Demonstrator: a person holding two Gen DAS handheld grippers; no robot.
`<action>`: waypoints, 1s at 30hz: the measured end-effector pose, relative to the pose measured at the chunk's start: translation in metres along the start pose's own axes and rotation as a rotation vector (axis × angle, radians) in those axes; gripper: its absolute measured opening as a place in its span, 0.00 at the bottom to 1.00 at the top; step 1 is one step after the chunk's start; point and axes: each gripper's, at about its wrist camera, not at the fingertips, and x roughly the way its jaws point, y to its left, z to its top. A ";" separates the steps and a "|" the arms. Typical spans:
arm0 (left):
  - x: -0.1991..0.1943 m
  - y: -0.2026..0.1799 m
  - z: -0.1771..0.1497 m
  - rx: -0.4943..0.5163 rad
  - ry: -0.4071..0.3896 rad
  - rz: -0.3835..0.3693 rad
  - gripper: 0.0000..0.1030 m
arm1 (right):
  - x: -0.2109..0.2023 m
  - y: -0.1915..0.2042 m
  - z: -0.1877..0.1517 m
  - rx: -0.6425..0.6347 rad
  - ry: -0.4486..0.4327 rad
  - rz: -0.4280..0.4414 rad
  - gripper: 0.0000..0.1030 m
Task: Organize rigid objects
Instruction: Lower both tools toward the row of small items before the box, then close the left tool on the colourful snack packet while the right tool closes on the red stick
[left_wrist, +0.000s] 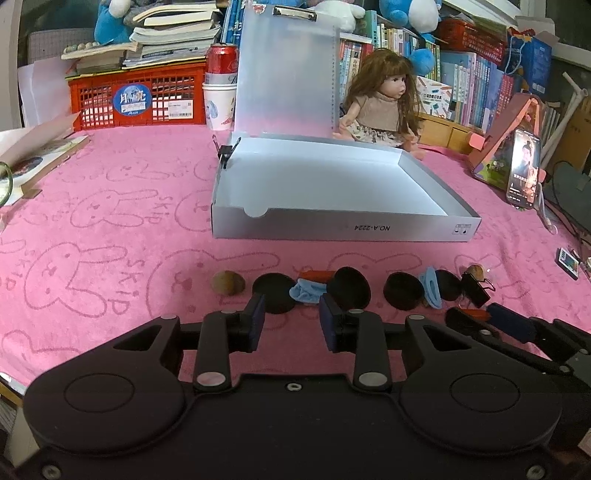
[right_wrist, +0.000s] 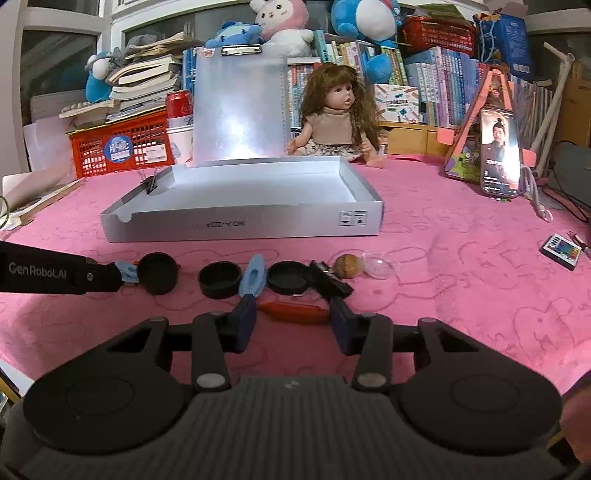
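Observation:
A row of small items lies on the pink towel in front of an open silver box (left_wrist: 343, 223) (right_wrist: 240, 225). My left gripper (left_wrist: 293, 321) is open, with only towel between its pads. Just beyond its tips lie a light blue piece (left_wrist: 306, 291), a black round lid (left_wrist: 274, 293) and a black cup (left_wrist: 350, 288). A brown nut-like ball (left_wrist: 228, 282) lies to the left of them. My right gripper (right_wrist: 293, 321) (left_wrist: 480, 317) sits low on the towel, its pads against the ends of a red oblong piece (right_wrist: 293, 312). Ahead of it lie another blue piece (right_wrist: 253, 277), a black lid (right_wrist: 286, 277) and a black binder clip (right_wrist: 330, 282).
A doll (left_wrist: 380, 103) sits behind the box, whose lid stands upright. A red crate (left_wrist: 140, 98) with books, a can and a paper cup fill the back left. A phone (right_wrist: 500, 155) on a stand is at the right, a small colourful box (right_wrist: 561, 251) near the right edge.

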 end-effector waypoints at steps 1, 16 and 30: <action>0.001 -0.002 0.000 0.007 -0.008 0.005 0.30 | 0.000 -0.002 0.000 0.005 -0.002 -0.004 0.47; 0.022 -0.042 -0.005 0.174 -0.053 0.059 0.30 | -0.002 -0.009 0.001 0.022 -0.017 -0.028 0.47; 0.026 -0.054 -0.015 0.240 -0.085 0.078 0.39 | -0.002 -0.014 0.000 0.042 -0.019 -0.036 0.48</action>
